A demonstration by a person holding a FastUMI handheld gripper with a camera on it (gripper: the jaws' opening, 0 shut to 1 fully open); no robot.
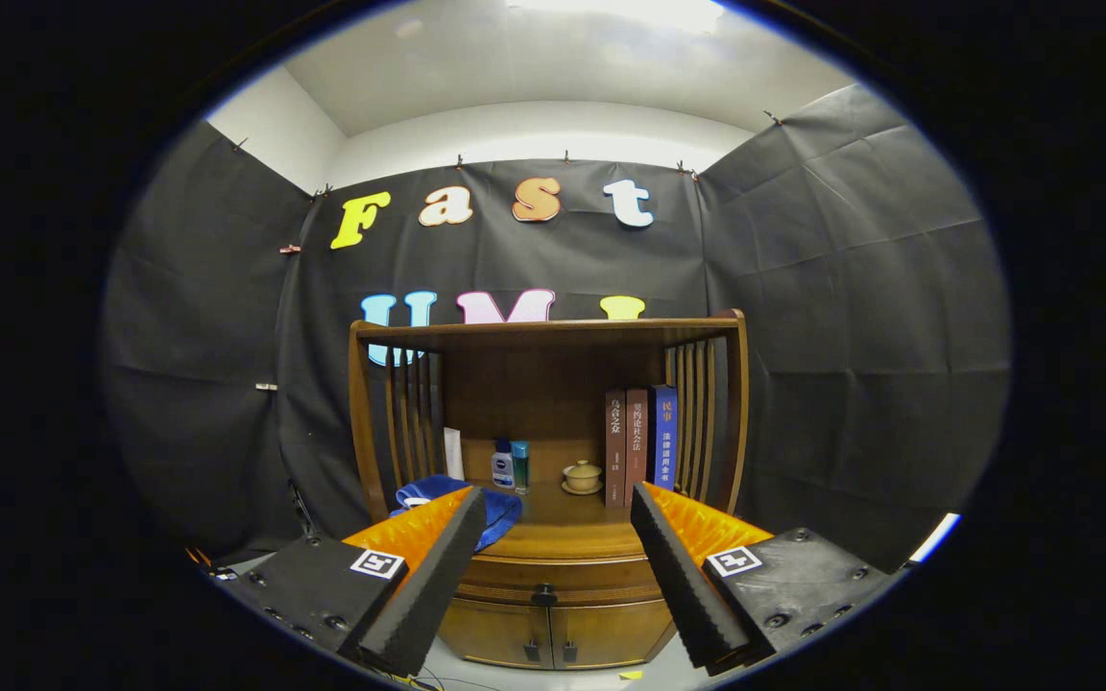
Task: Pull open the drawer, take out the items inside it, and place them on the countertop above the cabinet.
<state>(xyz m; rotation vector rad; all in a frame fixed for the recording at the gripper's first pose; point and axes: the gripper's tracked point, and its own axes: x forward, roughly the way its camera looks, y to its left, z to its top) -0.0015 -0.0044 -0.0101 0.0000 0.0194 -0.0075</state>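
Your gripper [553, 566] is released, its two fingers spread wide with nothing between them but air, and it is held back from the brown wooden cabinet with slatted sides [549, 480]. What matters now is the small dark knob [544, 595] on the curved wooden drawer front [553, 579]: it sits straight ahead of you, centred in the gap between the fingers and beyond their tips, well apart from both. The drawer is shut, so whatever lies inside it is hidden and I cannot tell you what it holds. Its front runs crosswise to your line of approach, so a pull would likely come straight back toward you. Above the drawer is the cabinet's wooden countertop [577, 513], where the items should end up. Relative to the knob, a crumpled blue cloth [457, 499] lies up and toward your left finger [423, 585], two small bottles [511, 465] stand above it at the back, a small lidded ceramic cup on a saucer [582, 476] stands just right of those, and three upright books [639, 443] stand further right, above your right finger [683, 585]. The bare wood directly above the knob looks like the freest spot.
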